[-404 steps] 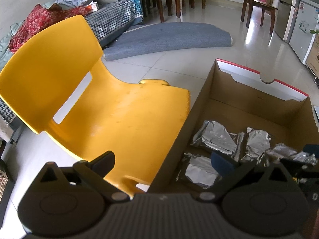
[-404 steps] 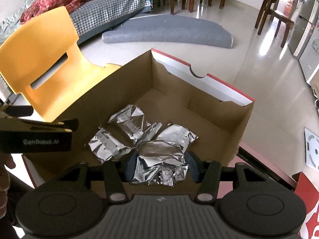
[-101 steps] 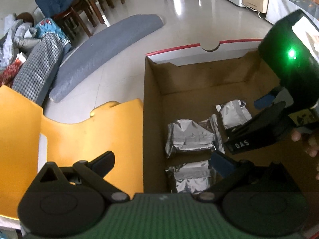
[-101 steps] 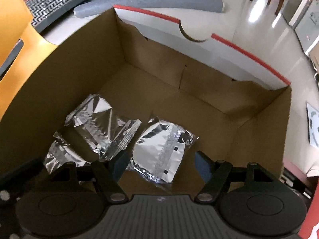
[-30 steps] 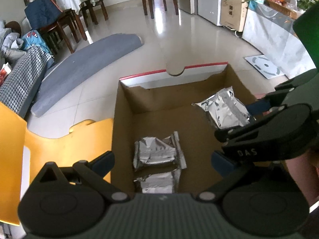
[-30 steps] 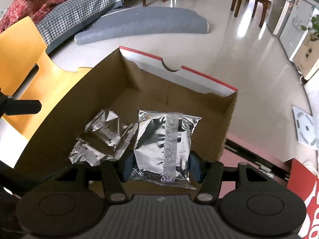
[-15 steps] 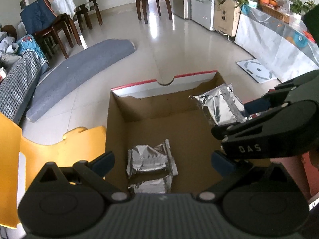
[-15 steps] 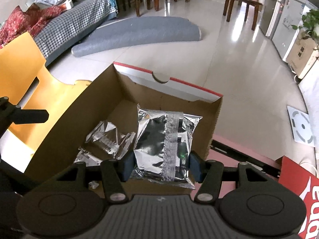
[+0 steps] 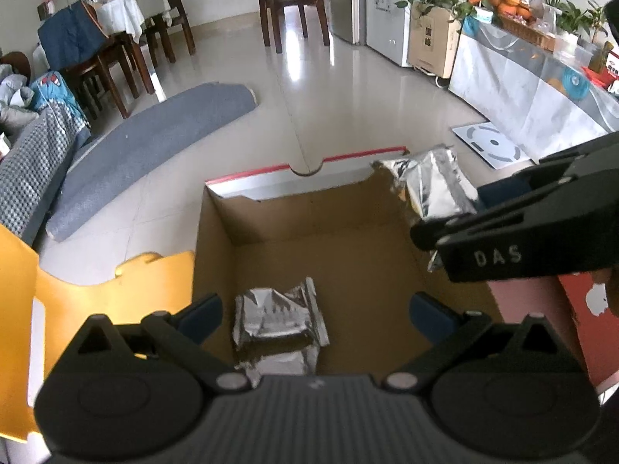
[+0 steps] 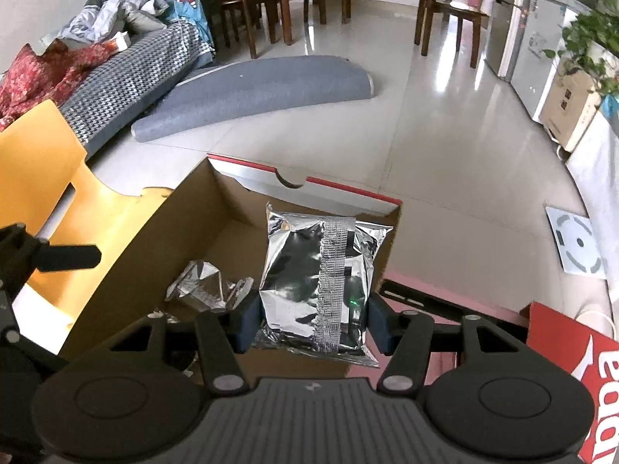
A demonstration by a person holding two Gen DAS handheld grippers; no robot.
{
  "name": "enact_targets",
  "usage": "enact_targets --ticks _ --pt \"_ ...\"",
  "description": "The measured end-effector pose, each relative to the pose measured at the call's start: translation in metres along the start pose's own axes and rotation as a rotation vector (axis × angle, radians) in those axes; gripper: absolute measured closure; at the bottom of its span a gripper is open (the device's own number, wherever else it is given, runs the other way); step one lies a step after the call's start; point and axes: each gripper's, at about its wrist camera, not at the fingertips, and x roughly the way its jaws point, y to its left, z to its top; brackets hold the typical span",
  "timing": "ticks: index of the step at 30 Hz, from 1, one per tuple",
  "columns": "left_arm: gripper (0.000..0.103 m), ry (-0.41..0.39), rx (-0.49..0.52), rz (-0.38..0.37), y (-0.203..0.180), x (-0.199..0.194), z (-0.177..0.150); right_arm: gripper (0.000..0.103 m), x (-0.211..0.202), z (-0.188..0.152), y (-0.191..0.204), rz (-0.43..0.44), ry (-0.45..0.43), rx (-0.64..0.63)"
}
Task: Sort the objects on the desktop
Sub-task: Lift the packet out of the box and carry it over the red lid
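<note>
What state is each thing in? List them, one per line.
Right gripper: shut on a foil packet, held above the box's right edge.
Left gripper: open, empty, above the box.
Cardboard box: open.
Foil packets in the box: lying crumpled on its floor.

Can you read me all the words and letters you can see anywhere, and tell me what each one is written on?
"DAS": pale letters on the side of the black right gripper, seen from the left wrist view.
Big white letters on the red panel at the lower right of the right wrist view: upside down and cut off by the edge, not readable.
Label on the beige box by the plants: too small to read.
The silver foil packet between the fingers: no readable print.
</note>
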Motion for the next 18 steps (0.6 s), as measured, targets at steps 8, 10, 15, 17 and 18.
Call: enact_targets --ticks 8,10,15,17,18 --pt "0.0 0.04 -0.003 0.008 -0.012 0.006 -0.004 0.046 -0.006 -0.006 -0.014 -0.004 0.002 0.029" --pt "0.0 0.047 -0.007 0.01 -0.014 0.007 -0.005 0.046 -0.007 -0.008 -0.018 -0.005 0.006 0.04" --pt "0.0 0.059 -0.005 0.003 -0.02 0.009 -0.007 0.046 -0.013 -0.013 -0.029 -0.015 0.004 0.059" --pt "0.0 0.06 -0.005 0.004 -0.022 0.009 -0.008 0.046 -0.014 -0.015 -0.033 -0.02 0.008 0.064" --pt "0.0 0.062 -0.007 0.003 -0.022 0.009 -0.008 0.046 -0.015 -0.016 -0.035 -0.022 0.01 0.066"
